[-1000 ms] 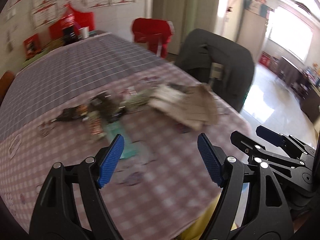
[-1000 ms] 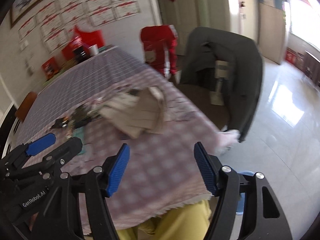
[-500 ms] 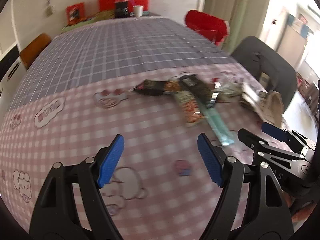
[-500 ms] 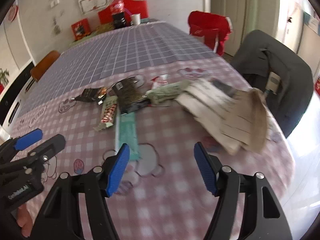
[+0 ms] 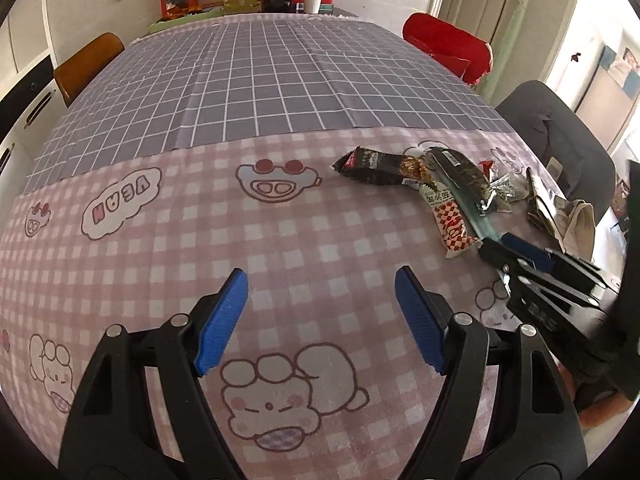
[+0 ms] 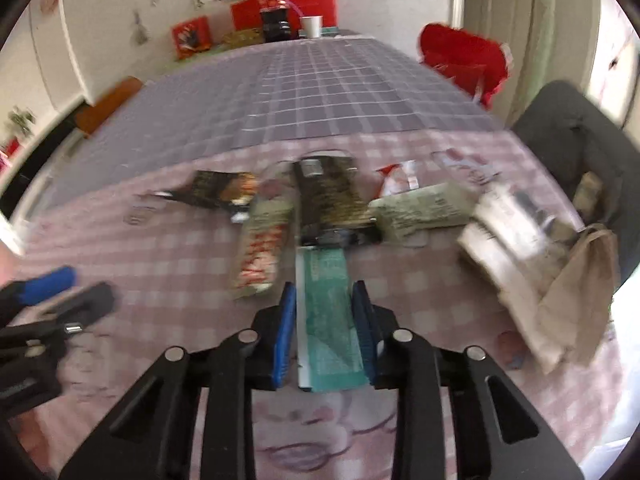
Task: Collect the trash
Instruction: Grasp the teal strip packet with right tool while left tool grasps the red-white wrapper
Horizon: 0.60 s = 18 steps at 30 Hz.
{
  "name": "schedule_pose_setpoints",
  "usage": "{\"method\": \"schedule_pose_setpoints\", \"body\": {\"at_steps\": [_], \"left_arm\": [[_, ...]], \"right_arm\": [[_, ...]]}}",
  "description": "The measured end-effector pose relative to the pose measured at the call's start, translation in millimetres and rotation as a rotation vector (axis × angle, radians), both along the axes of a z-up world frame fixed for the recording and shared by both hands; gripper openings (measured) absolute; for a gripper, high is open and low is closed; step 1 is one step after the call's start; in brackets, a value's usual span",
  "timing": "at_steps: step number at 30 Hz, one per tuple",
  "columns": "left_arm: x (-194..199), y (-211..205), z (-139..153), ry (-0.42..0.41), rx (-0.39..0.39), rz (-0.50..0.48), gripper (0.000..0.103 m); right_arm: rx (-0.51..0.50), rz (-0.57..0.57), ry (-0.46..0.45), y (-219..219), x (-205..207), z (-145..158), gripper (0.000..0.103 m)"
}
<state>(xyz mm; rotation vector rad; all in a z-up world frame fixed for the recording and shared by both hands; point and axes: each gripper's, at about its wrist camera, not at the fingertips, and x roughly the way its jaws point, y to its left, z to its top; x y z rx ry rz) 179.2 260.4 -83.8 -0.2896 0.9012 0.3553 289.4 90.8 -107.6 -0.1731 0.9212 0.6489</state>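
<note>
Several snack wrappers lie in a cluster on the pink checked tablecloth: a long teal wrapper, a red-and-white checked wrapper, a dark wrapper, a black bar wrapper and a pale green packet. My right gripper straddles the near end of the teal wrapper, its blue pads narrowed close to the wrapper's edges. It also shows in the left wrist view. My left gripper is open and empty over bare cloth, left of the cluster.
A crumpled paper bag lies at the right of the wrappers near the table edge. A grey chair and a red chair stand at the right. A cola bottle and cup stand at the far end.
Both grippers have swung left and dropped toward the table. My right gripper has narrowed from wide open around the teal wrapper. My left gripper stays open.
</note>
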Motion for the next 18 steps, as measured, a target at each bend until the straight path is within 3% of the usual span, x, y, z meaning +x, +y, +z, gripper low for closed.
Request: {"method": "schedule_pose_setpoints", "body": {"at_steps": [4, 5, 6, 11, 18], "left_arm": [[4, -6, 2, -0.005, -0.001, -0.013, 0.075], [6, -8, 2, -0.003, -0.004, -0.017, 0.075], [7, -10, 3, -0.002, -0.005, -0.02, 0.075], [25, -31, 6, -0.007, -0.007, -0.071, 0.075], [64, -56, -4, 0.037, -0.006, -0.121, 0.075]], "right_arm": [[0.107, 0.03, -0.021, -13, -11, 24, 0.027], [0.129, 0.03, -0.016, -16, -11, 29, 0.02], [0.155, 0.033, -0.014, -21, -12, 35, 0.002], [0.215, -0.024, -0.06, -47, -10, 60, 0.001], [0.251, -0.078, -0.055, -80, 1, 66, 0.001]]}}
